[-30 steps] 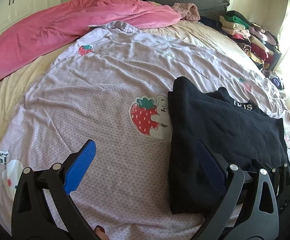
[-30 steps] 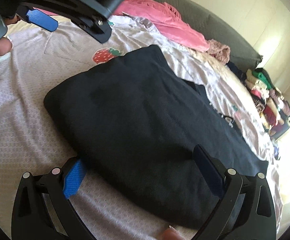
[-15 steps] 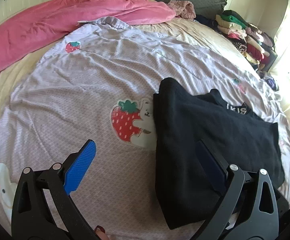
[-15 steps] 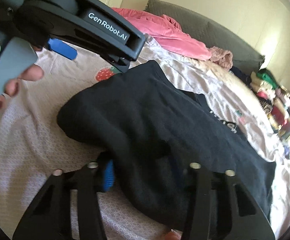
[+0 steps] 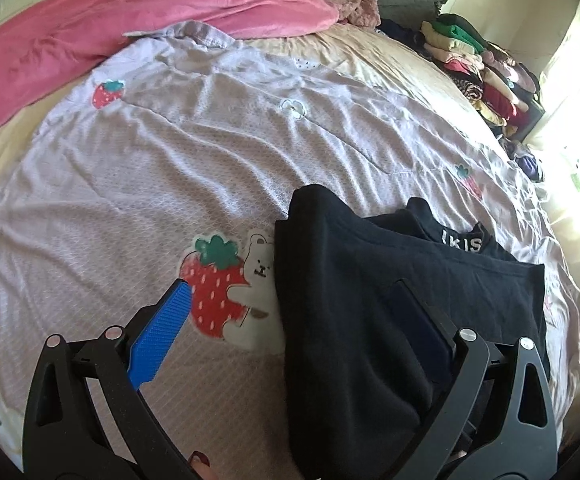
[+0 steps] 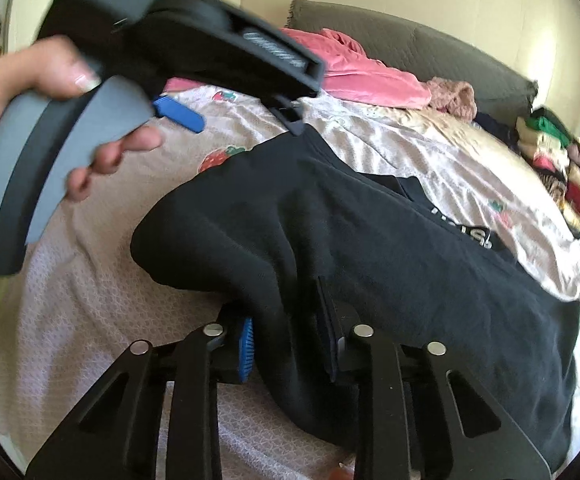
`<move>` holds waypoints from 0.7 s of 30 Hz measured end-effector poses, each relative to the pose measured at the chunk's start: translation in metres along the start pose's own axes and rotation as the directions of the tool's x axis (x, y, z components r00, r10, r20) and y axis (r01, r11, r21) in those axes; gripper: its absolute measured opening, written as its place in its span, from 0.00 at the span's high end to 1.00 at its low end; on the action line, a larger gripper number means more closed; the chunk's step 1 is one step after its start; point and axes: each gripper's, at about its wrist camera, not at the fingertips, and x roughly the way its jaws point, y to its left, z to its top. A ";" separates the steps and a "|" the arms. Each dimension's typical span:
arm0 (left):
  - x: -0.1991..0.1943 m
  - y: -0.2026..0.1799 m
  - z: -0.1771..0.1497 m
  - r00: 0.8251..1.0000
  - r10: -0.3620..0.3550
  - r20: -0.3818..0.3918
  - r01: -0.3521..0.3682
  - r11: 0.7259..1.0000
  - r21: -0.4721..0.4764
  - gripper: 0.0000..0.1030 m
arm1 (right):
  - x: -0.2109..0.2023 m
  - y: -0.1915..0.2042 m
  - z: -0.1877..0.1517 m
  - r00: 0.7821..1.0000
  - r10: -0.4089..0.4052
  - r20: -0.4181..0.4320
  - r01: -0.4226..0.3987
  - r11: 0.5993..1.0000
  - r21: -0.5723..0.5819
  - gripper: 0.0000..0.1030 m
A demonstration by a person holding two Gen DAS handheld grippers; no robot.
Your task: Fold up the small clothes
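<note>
The black knit garment [image 6: 370,240] lies part-folded on the lilac strawberry-print bedsheet [image 5: 170,168]. The right gripper [image 6: 286,340] is closing on its near edge, apparently pinching fabric; the left gripper [image 5: 290,320] hovers wide open. Next: lift and fold over.

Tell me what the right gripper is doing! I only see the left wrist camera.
Observer: The right gripper has its jaws closing on a bunched fold of the black top.
Operator: Is that the edge with the letters?
Observer: No, it pinches the plain near edge; the white letters lie farther off.
Operator: Who holds my gripper?
Observer: A hand wraps the grey handle of the left gripper.
</note>
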 end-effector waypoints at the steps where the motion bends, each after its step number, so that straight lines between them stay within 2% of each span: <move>1: 0.003 0.002 0.000 1.000 -0.007 -0.007 0.007 1.000 -0.010 0.09 | 0.002 0.003 0.000 1.000 -0.011 -0.005 0.011 1.000 -0.018 0.69; 4: 0.018 0.009 -0.002 0.998 -0.041 -0.049 0.039 0.998 -0.042 0.09 | 0.006 0.015 -0.001 0.997 -0.069 -0.016 0.068 0.994 -0.084 0.63; 8: 0.034 0.018 -0.005 0.994 -0.060 -0.092 0.052 0.995 -0.083 0.09 | 0.015 0.038 -0.007 0.978 -0.208 -0.005 0.202 0.955 -0.217 0.48; 10: 0.036 0.019 -0.006 0.993 -0.071 -0.096 0.062 0.994 -0.091 0.09 | 0.016 0.044 -0.009 0.971 -0.239 0.008 0.234 0.942 -0.241 0.48; 11: 0.036 0.020 -0.007 0.992 -0.076 -0.095 0.068 0.993 -0.093 0.09 | 0.015 0.044 -0.010 0.970 -0.241 0.015 0.237 0.942 -0.238 0.53; 12: 0.036 0.021 -0.006 0.992 -0.083 -0.095 0.074 0.993 -0.096 0.09 | 0.012 0.041 -0.009 0.972 -0.235 0.025 0.235 0.946 -0.221 0.74; 13: 0.035 0.021 -0.006 0.991 -0.095 -0.093 0.085 0.991 -0.101 0.09 | 0.008 0.037 -0.009 0.976 -0.218 0.028 0.219 0.955 -0.201 0.75; 15: 0.034 0.024 -0.006 0.989 -0.114 -0.091 0.104 0.988 -0.111 0.09 | 0.000 0.026 -0.007 0.984 -0.169 0.048 0.175 0.975 -0.141 0.86; 21: 0.034 0.024 -0.009 0.986 -0.140 -0.091 0.128 0.984 -0.123 0.09 | -0.014 -0.004 -0.003 0.995 -0.063 0.076 0.062 0.998 0.015 0.88</move>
